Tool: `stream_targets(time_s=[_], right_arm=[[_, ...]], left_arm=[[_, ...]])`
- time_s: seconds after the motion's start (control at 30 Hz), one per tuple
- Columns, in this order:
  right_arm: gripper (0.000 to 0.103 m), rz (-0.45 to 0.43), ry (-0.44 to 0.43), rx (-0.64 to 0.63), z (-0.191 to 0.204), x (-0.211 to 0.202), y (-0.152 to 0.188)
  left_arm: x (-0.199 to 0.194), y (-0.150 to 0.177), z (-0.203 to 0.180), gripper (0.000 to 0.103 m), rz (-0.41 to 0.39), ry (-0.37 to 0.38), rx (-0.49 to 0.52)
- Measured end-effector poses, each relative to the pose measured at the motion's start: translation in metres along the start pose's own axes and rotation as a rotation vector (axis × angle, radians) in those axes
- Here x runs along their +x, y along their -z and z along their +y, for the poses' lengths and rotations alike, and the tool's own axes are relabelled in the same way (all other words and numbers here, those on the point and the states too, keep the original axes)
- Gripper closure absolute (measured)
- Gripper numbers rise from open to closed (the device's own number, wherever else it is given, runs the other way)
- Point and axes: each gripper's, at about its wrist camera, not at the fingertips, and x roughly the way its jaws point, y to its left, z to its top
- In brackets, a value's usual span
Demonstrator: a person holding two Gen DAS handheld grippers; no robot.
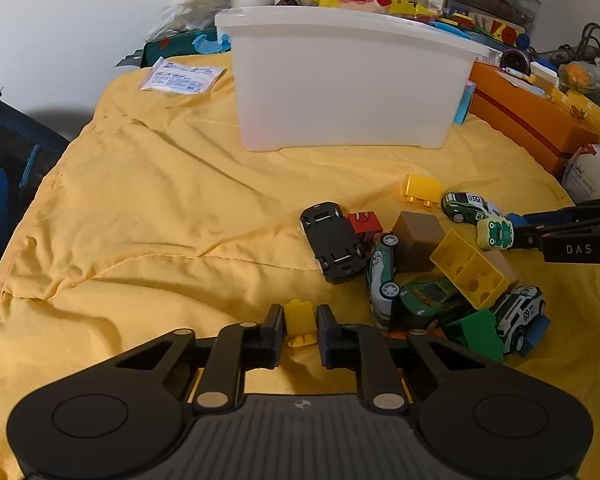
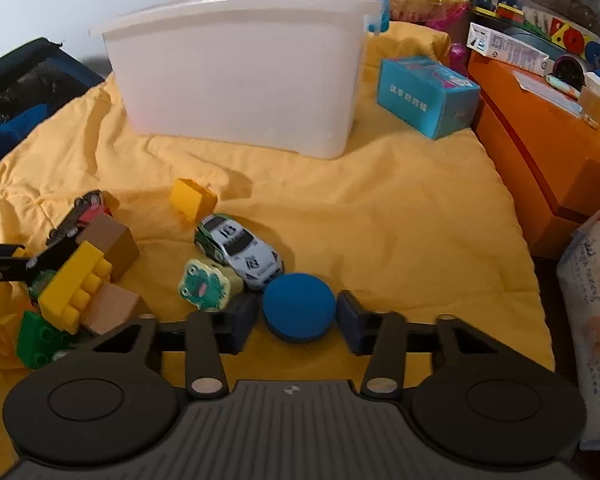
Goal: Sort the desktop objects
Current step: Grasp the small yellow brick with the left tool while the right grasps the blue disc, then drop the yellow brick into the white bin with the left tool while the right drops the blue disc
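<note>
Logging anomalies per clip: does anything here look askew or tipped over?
Yes. The black toy car lies upside down, chassis and wheels up, on the yellow cloth. Beside it, a green-and-white car rests on its side against the brown block.

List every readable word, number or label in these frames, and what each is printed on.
"DAS": side of the right gripper.
"8": green and white toy car.
"69": white and green toy car.
Print on the teal box, white packet and white carton: too blurred to read.
</note>
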Motion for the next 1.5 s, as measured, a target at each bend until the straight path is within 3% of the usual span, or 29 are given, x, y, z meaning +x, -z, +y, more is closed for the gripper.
stream_targets(time_s=[0.27,0.47,0.93,1.2,1.5], right_arm=[[0.061,-0.037,-0.006,0.052,-0.006,-0.021,0.003],[0.061,-0.105,-0.017,0.061,-0.011,-0.047,-0.009],[0.060,-0.302,-0.071,0.075,-0.014,-0.069,-0.123],[0.060,-0.275,-0.073,0.070,-0.018,-0.040,-0.177],[0.060,-0.208,-0.055,0.078,-0.023,-0.005,-0.200]], left_arm=[[-0.014,-0.010,0.005,0.086,-0.042,0.005,-0.020],[-0.031,-0.037,0.012,0.086,-0.104,-0.011,-0.046],[-0.039,-0.153,0.013,0.085,-0.250,-0.001,-0.033],[-0.011,-0.209,0.011,0.085,-0.248,0.008,-0.034],[0.012,-0.234,0.009,0.085,-0.231,-0.010,-0.005]])
